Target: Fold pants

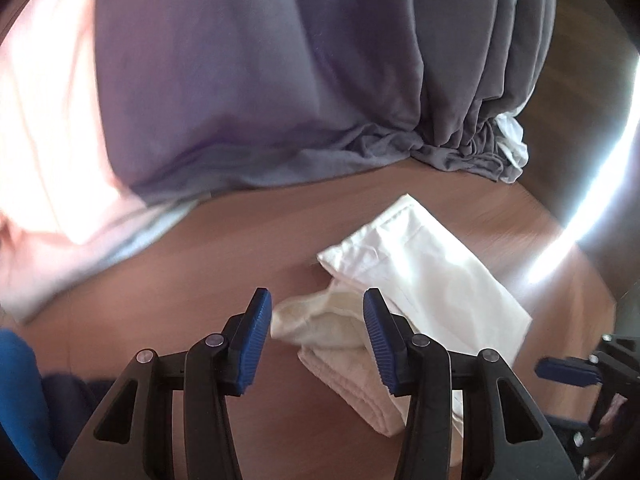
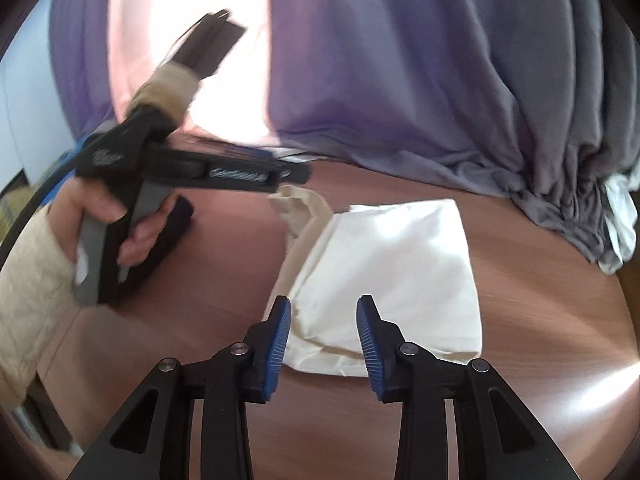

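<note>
Folded pants [image 2: 384,280] lie just beyond right gripper [image 2: 324,340], long axis running far-right; both grippers spread, left gripper [image 1: 318,340] nearer loose corner.

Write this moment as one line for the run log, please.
pants: folded, lying on table | left gripper: open, empty, above pants | right gripper: open, empty, near pants edge | curtain: behind
</note>
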Tool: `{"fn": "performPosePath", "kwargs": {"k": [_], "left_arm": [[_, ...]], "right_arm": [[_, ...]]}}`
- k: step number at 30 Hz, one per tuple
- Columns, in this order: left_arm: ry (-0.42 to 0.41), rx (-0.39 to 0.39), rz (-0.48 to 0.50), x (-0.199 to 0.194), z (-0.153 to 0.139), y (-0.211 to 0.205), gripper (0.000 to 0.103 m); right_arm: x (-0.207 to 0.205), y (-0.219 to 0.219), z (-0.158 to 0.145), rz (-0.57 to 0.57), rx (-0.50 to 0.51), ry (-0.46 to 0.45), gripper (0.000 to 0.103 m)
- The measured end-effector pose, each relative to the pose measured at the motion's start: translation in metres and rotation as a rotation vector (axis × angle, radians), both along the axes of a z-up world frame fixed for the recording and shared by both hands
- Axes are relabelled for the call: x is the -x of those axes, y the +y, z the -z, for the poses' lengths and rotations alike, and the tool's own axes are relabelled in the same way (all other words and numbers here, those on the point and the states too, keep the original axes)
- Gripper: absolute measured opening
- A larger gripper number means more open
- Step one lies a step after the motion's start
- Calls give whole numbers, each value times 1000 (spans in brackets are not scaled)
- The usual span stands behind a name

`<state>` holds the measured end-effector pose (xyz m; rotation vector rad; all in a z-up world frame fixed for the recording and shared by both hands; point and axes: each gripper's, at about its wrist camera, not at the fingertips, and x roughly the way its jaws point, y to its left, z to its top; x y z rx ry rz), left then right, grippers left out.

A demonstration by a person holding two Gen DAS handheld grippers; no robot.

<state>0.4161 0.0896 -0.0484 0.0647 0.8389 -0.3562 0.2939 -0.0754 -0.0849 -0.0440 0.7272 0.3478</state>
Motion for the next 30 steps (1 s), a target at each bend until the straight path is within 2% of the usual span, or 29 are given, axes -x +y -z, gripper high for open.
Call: {"fn": "performPosePath", "kwargs": {"k": [3, 6, 9, 12, 15, 18, 20, 24, 27, 30], "left_arm": [[22, 16, -22, 14, 5, 7, 46], [31, 54, 10, 30, 6, 9, 46], [39, 63, 18, 25, 0, 8, 46], [25, 59, 20, 6, -11, 3, 46], [23, -7, 52, -29, -18, -17, 46], [56, -69, 106, -61, -17, -38, 46], [117, -128, 137, -84, -10, -51, 46], [264, -203, 194, -116, 21, -65, 46], [404, -179, 206, -139, 47, -63, 46], [470, -104, 196, -154, 57, -58, 46]], "right_arm": [[-3, -10, 5, 31, -40, 32, 35], [-1, -15, 13, 34, -63, 82, 35], [1, -17, 18, 31, -72, 108, 35], [1, -20, 15, 70, -63, 92, 35], [-6, -22, 10, 128, -63, 76, 35], [-21, -28, 8, 188, -168, 123, 35], [-31, -30, 8, 237, -228, 153, 35], [-48, -27, 8, 312, -216, 180, 35], [-65, -34, 13, 372, -281, 250, 35], [-86, -41, 16, 415, -276, 319, 35]]}}
